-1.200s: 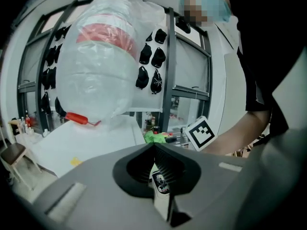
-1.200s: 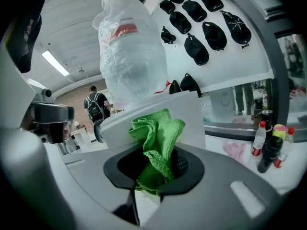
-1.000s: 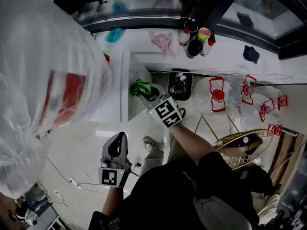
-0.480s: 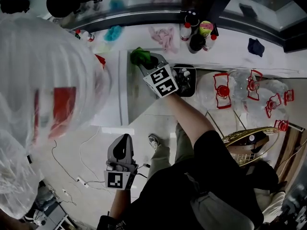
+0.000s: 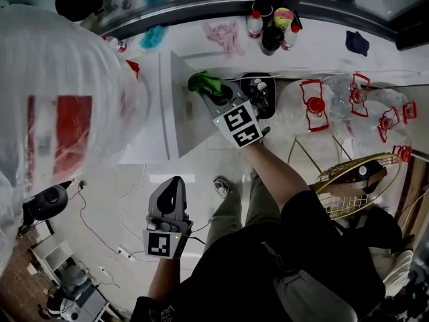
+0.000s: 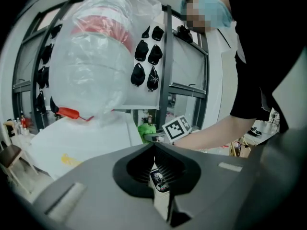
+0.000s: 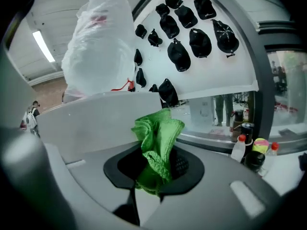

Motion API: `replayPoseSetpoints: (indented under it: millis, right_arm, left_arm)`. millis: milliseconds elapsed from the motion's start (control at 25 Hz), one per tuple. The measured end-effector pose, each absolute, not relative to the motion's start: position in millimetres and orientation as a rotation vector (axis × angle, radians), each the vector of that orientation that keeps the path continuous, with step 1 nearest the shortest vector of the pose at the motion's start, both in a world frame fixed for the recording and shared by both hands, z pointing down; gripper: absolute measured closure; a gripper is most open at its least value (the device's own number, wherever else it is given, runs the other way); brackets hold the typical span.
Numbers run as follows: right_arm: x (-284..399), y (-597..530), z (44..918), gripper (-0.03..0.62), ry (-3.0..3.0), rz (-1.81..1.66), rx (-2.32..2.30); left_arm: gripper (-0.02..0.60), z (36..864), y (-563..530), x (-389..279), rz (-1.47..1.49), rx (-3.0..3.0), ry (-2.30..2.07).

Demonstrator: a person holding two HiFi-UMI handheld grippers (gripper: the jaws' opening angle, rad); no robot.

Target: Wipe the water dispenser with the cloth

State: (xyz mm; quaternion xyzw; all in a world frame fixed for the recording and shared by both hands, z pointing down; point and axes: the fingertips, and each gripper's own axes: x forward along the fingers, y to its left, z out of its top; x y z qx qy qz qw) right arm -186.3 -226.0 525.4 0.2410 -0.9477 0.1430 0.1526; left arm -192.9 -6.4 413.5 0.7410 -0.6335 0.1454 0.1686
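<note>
The water dispenser (image 5: 157, 113) is a white cabinet, and the big bottle (image 5: 60, 99) on top of it is wrapped in clear plastic. My right gripper (image 5: 209, 89) is shut on a bunched green cloth (image 5: 203, 82) and holds it against the dispenser's right side, near the top edge. In the right gripper view the cloth (image 7: 156, 143) sticks up out of the gripper (image 7: 153, 171), with the white dispenser (image 7: 96, 123) just behind it. My left gripper (image 5: 170, 185) hangs low over the floor, away from the dispenser. In its own view the left gripper (image 6: 154, 150) is shut on nothing.
Several bottles (image 5: 271, 29), a pink rag (image 5: 228, 35) and a teal rag (image 5: 153, 37) lie on the window ledge. Clear jugs with red handles (image 5: 322, 109) and a gold wire basket (image 5: 348, 186) stand at the right. Cables (image 5: 100, 227) trail over the floor.
The right gripper has carried the green cloth up the dispenser's side to near the top edge. The left gripper stays low and shut.
</note>
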Motion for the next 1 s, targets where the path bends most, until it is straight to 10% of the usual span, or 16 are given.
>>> replayPoseSetpoints:
  millis: [520, 1000]
  right_arm:
    - [-161, -51, 552, 0.502, -2.75, 0.505, 0.554]
    - [-189, -115, 570, 0.503, -2.722, 0.497, 0.494]
  left_arm:
    - [0.58, 428, 3, -184, 0.482, 2.259, -1.659]
    - [0.58, 433, -20, -179, 0.475, 2.181, -1.723]
